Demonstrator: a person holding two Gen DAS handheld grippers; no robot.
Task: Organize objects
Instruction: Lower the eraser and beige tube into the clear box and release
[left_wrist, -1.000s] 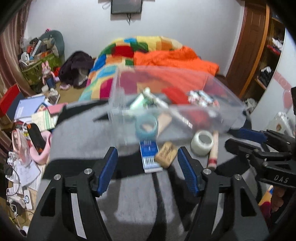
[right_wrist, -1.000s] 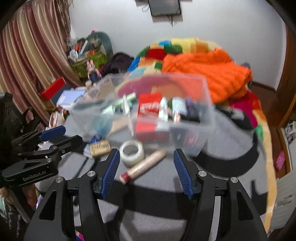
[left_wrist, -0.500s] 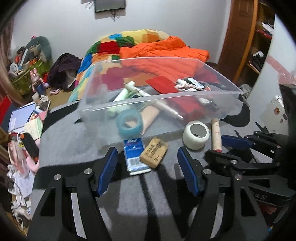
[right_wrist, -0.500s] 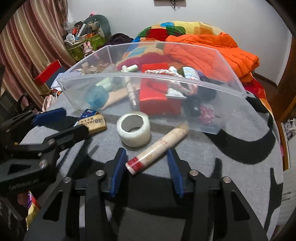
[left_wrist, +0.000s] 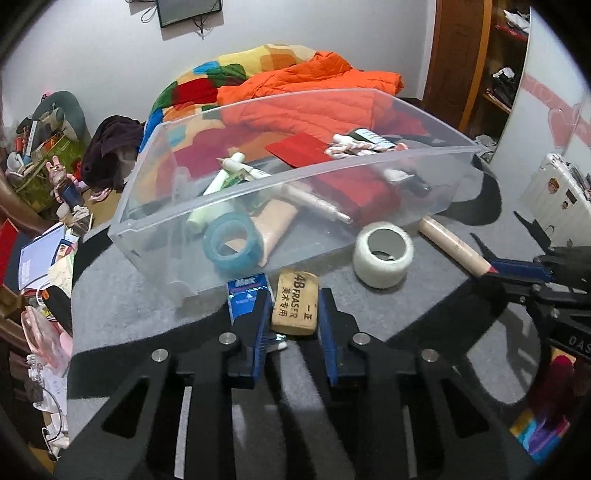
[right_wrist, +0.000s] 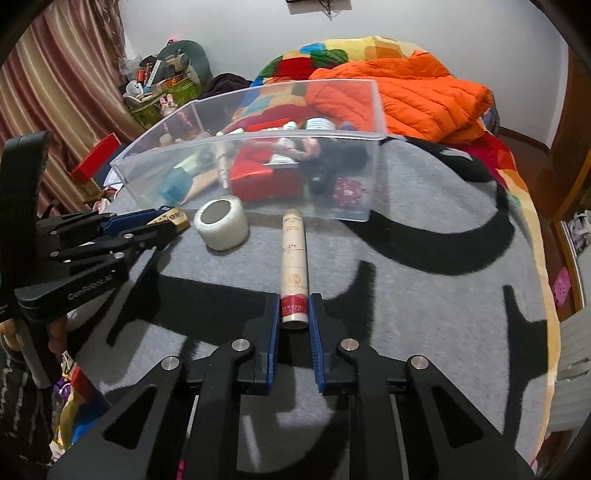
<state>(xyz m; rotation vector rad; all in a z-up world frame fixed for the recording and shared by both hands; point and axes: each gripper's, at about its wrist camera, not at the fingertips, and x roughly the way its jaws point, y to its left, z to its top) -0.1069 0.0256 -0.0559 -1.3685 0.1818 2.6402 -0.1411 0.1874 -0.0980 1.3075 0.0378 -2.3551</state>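
Observation:
A clear plastic bin (left_wrist: 280, 206) (right_wrist: 332, 136) holding several items stands on a grey table (left_wrist: 369, 314) (right_wrist: 424, 277). In front of it lie a tan 4B eraser (left_wrist: 295, 301) (right_wrist: 171, 218), a blue box (left_wrist: 245, 291), a white tape roll (left_wrist: 382, 251) (right_wrist: 221, 221) and a beige tube with a red end (right_wrist: 293, 258) (left_wrist: 452, 245). My left gripper (left_wrist: 293, 314) (right_wrist: 168, 225) is narrowed around the eraser, its fingers beside it. My right gripper (right_wrist: 293, 314) (left_wrist: 495, 273) is shut on the tube's red end.
Behind the table is a bed with an orange quilt (right_wrist: 406, 88) and a patchwork cover (left_wrist: 207, 92). Clutter and a striped curtain (right_wrist: 55, 92) stand at the left. A wooden shelf (left_wrist: 472, 55) is at the right.
Both grippers moved forward and down to the table. The left jaws narrowed around the eraser. The right jaws closed on the tube's red end.

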